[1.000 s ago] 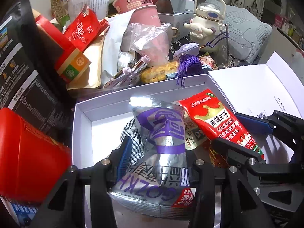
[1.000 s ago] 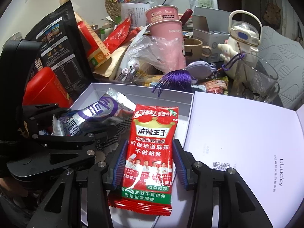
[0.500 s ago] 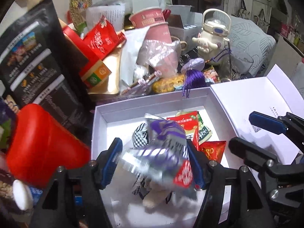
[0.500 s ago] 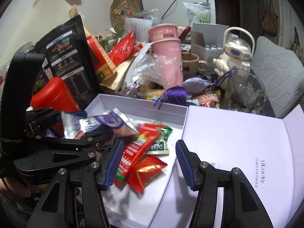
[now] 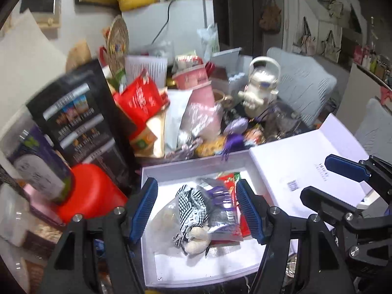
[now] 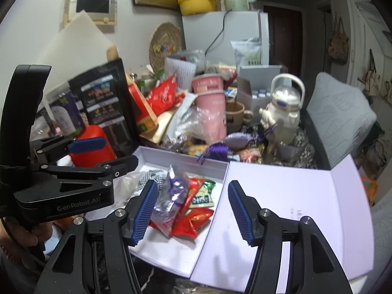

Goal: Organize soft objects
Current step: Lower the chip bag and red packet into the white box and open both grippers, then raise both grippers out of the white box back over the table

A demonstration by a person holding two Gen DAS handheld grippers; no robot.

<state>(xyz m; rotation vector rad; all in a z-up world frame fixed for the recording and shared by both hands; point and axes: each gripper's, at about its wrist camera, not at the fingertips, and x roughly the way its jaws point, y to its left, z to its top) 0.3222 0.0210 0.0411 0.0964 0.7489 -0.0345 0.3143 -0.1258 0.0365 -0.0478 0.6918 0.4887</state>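
The open white box [image 5: 171, 169] [image 6: 181, 159] holds a silver-purple snack packet [image 5: 223, 210] [image 6: 171, 196], red snack packets [image 6: 193, 223] [image 5: 226, 178], a green-white packet [image 6: 202, 196] and a checked cloth toy [image 5: 191, 203] with a beige plush end [image 5: 198, 240]. My left gripper [image 5: 196, 210] [image 6: 115, 153] hovers above the box, open, with nothing between its pads. My right gripper [image 6: 192, 212] [image 5: 318, 177] hangs above the box's right edge. Its jaws are opening and nothing is between them.
The box's lid [image 6: 281, 208] lies flat on the right. A red container [image 5: 90, 196] and a black bag [image 5: 80, 122] crowd the left side. Behind the box are pink cups [image 6: 210, 103], a purple tassel [image 6: 215, 150], a white kettle-shaped toy [image 6: 281, 107] and a grey cushion [image 6: 338, 120].
Both grippers let go of their packets, the silver-purple one on the left and the red one on the right. The packets now lie in the box. Both grippers have risen and pulled back.
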